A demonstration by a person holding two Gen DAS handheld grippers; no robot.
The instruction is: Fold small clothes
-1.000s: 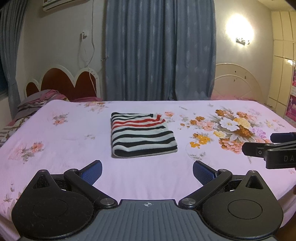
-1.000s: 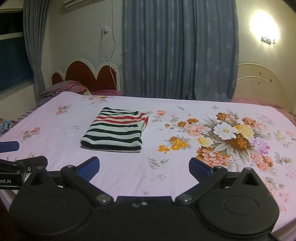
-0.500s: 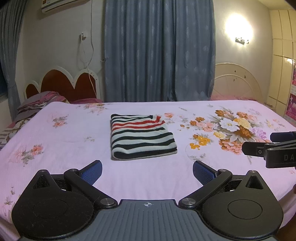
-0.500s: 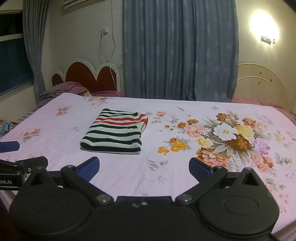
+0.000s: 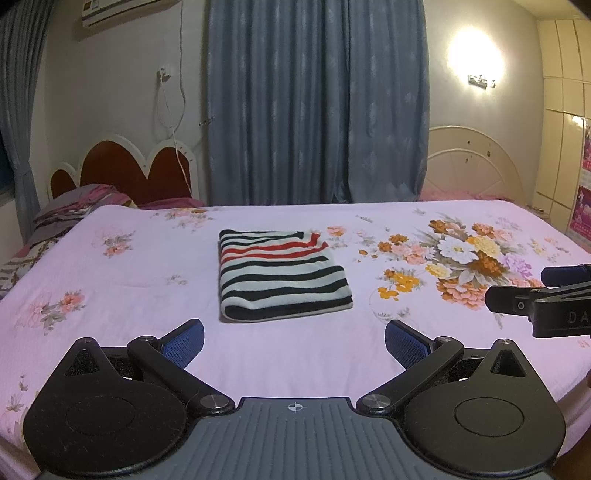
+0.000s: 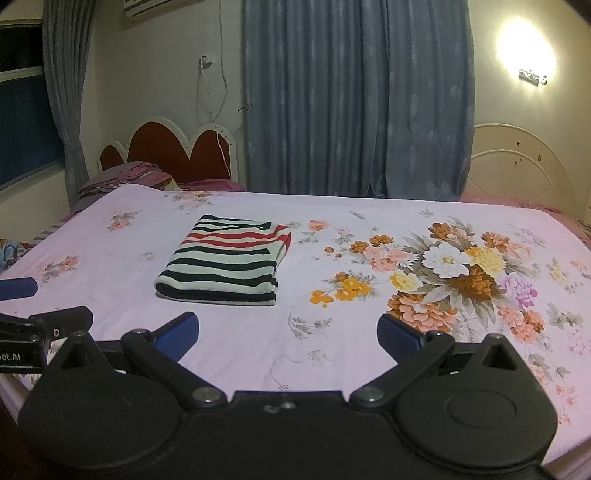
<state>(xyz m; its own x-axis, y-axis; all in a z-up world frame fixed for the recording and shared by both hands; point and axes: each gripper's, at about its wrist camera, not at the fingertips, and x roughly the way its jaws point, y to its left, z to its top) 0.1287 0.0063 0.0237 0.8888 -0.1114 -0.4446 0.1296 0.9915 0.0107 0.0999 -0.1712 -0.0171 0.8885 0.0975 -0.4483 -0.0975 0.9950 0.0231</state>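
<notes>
pink floral bedsheet [image 5: 110, 295] covers the wide bed, with blue curtains [image 5: 314, 103] hanging behind it. near the middle of the sheet lies the striped garment [image 5: 280, 275], folded into a flat rectangle. nearer the camera, the left gripper [image 5: 294, 338] and right gripper [image 6: 288, 332] hover side by side above the sheet's near edge, each with its blue-padded fingers spread wide, holding nothing and well apart from the garment.

Right gripper [image 5: 517, 291] cut off at the right edge of the left wrist view, lettering chopped after "DA". Left gripper [image 6: 44, 306] same deal at the left edge of the right wrist view. Air conditioner [image 5: 129, 13] clipped up top. Poster [image 5: 583, 192] at far right too blurry to read.
</notes>
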